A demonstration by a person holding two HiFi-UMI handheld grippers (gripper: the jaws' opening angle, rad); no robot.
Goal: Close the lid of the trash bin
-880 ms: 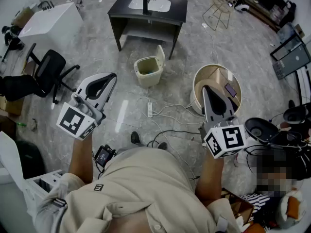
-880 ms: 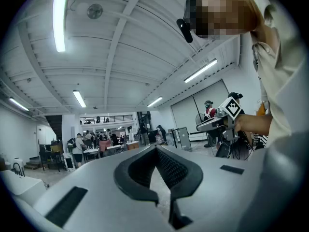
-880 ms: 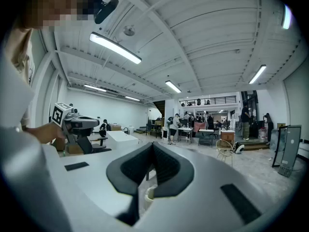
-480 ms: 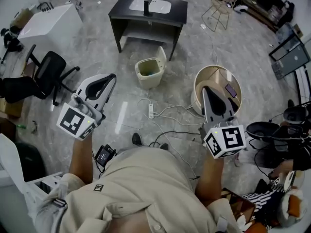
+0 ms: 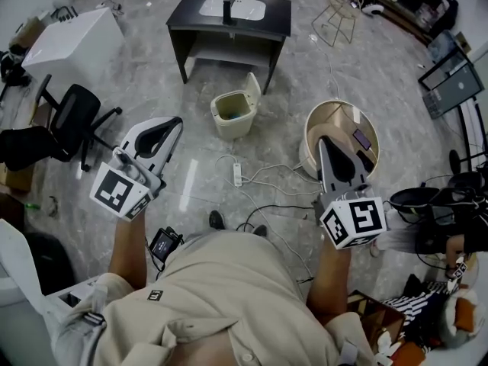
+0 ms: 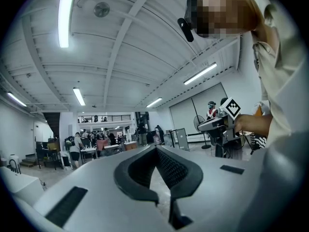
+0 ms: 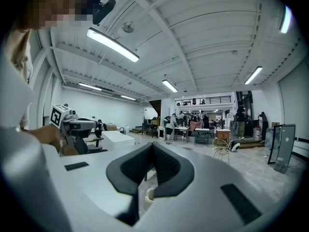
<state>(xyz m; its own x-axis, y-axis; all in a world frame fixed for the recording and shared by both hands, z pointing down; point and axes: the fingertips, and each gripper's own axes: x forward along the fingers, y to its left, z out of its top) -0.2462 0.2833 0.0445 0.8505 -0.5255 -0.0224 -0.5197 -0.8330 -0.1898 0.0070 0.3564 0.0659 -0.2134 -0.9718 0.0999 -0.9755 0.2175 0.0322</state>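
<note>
The cream trash bin (image 5: 232,109) stands on the floor ahead of me, its lid (image 5: 252,90) tipped up on the right side. My left gripper (image 5: 177,120) is held level, low and to the left of the bin, well short of it, with its jaws shut on nothing. My right gripper (image 5: 323,139) is held level to the right of the bin, also shut and empty. In the left gripper view the pads (image 6: 166,166) meet at the tip. Through the gap under the right gripper's pads (image 7: 164,166), a cream rim (image 7: 148,194) shows that may be the bin.
A black table (image 5: 231,21) stands just behind the bin. A round tan tub (image 5: 311,132) lies under the right gripper. A power strip (image 5: 235,172) and cables trail across the floor. An office chair (image 5: 72,117) is at the left and a wire chair (image 5: 343,10) at the far right.
Both grippers hold the same pose. The head view has drifted slightly, so the table and bin sit a little lower-left in the picture.
</note>
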